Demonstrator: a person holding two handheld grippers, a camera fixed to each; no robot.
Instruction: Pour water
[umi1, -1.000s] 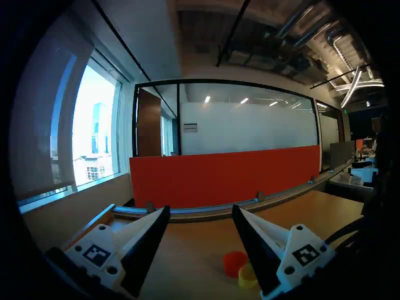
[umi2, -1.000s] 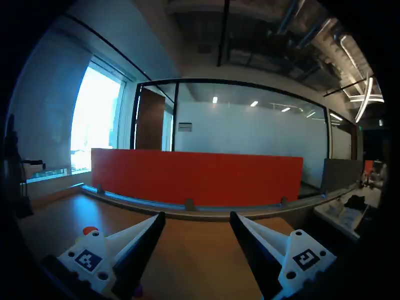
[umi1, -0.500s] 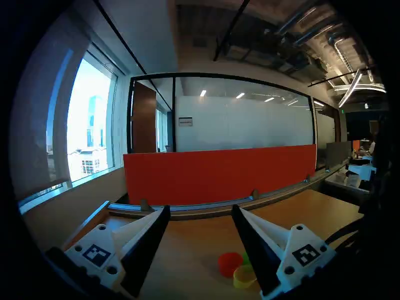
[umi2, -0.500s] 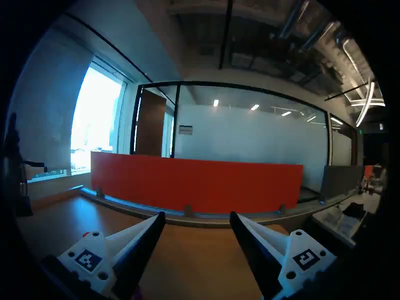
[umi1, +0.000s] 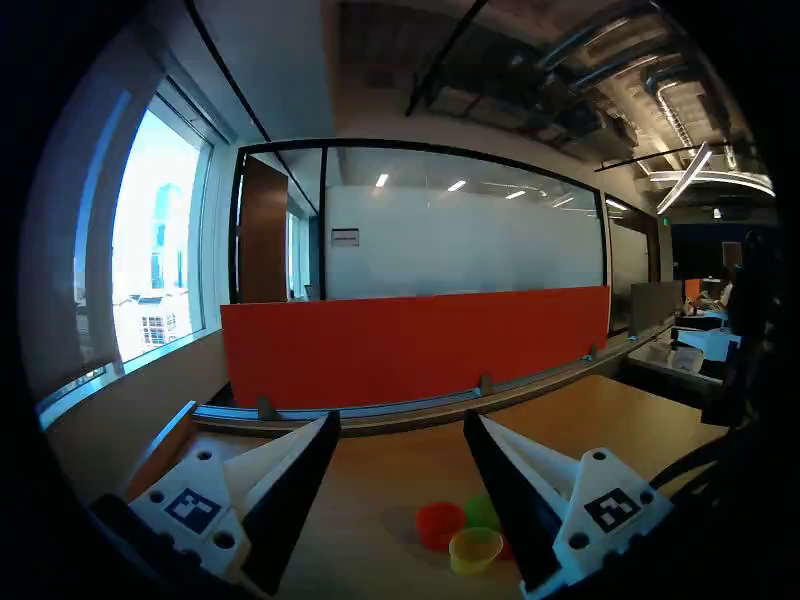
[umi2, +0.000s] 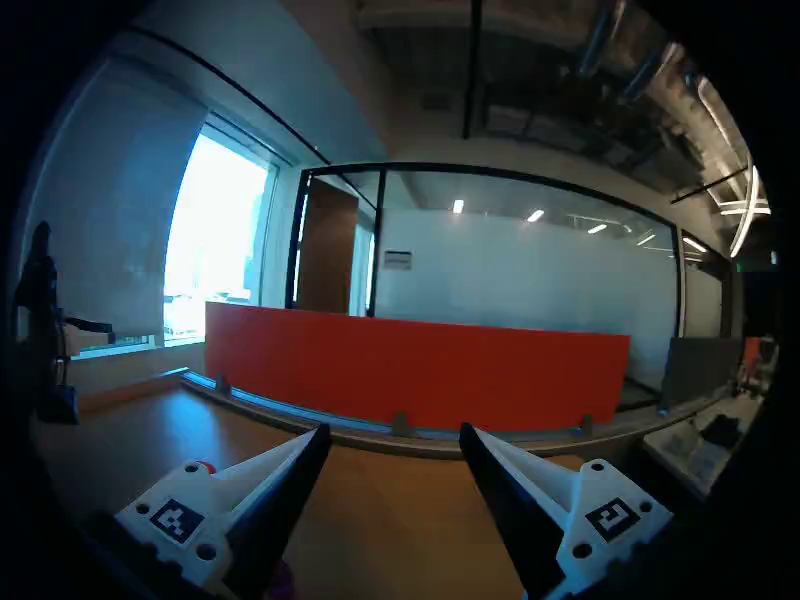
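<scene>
Left tool (umi1: 400, 416) and right tool (umi2: 395, 428) both gape wide, empty; the yellow cup (umi1: 475, 549) on the counter (umi1: 380, 495) looks light, thin plastic, best pinched gently across its wall.

Right gripper: I see my white-and-black two-finger gripper (umi2: 393, 432) with its jaws spread wide and nothing between them.
Markers: each finger carries a square black-and-white tag near its base.
Desk: a light-brown wooden desktop (umi2: 400, 520) runs beneath the fingers.
Partition: a long orange-red divider panel (umi2: 420, 375) stands along the desk's far edge.
Left side: I make out a bright tall window (umi2: 215, 240) and a dark stand (umi2: 45, 330) on the desk.
Behind: a frosted glass wall (umi2: 530, 280).
Small red object (umi2: 205, 466): peeks past the left finger; I can't identify it.
</scene>
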